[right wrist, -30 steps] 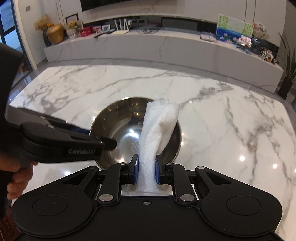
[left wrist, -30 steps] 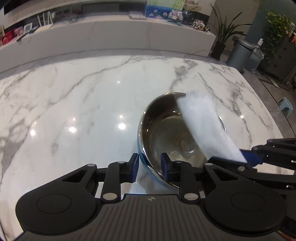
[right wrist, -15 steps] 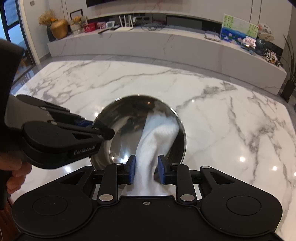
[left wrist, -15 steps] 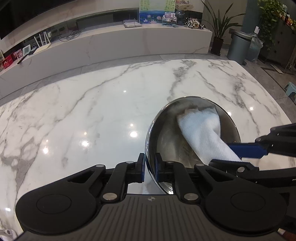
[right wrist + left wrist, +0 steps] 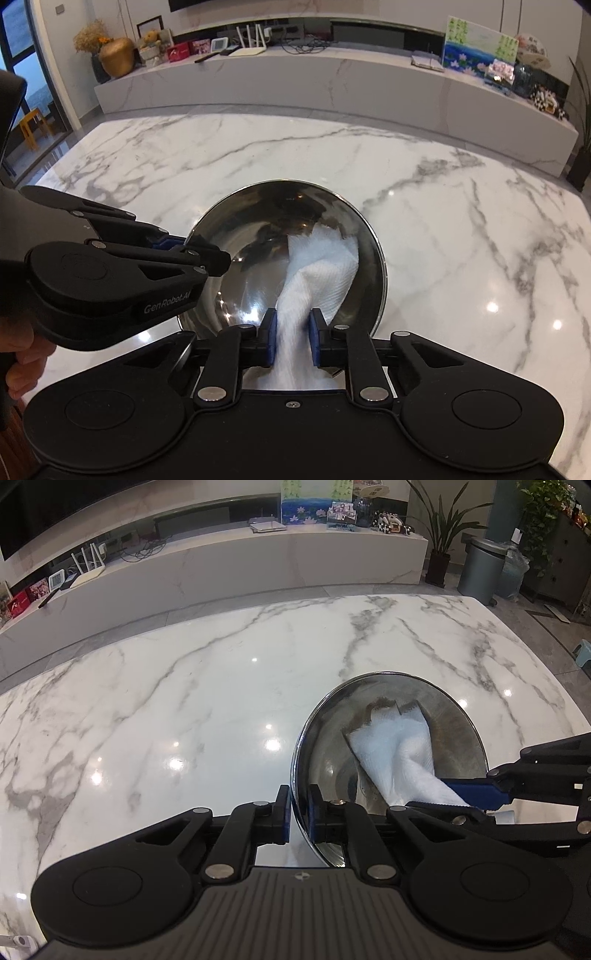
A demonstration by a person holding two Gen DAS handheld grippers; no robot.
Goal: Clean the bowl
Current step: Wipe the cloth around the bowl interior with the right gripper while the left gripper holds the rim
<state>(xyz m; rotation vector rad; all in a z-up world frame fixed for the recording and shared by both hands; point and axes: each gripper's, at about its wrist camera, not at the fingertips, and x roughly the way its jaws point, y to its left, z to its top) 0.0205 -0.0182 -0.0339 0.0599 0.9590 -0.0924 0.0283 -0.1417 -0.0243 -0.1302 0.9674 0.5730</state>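
A shiny steel bowl is tilted up on the marble table. My left gripper is shut on the bowl's near left rim; it also shows in the right wrist view. My right gripper is shut on a white cloth whose free end lies against the bowl's inner right wall. In the left wrist view the cloth spreads across the bowl's inside, and the right gripper comes in from the right.
The white marble table stretches around the bowl. A long marble counter with small items runs behind it. A grey bin and potted plants stand at the far right.
The left gripper closed on the bowl's rim and tipped the bowl up. The cloth moved from above the bowl down into it and now presses on the inner wall.
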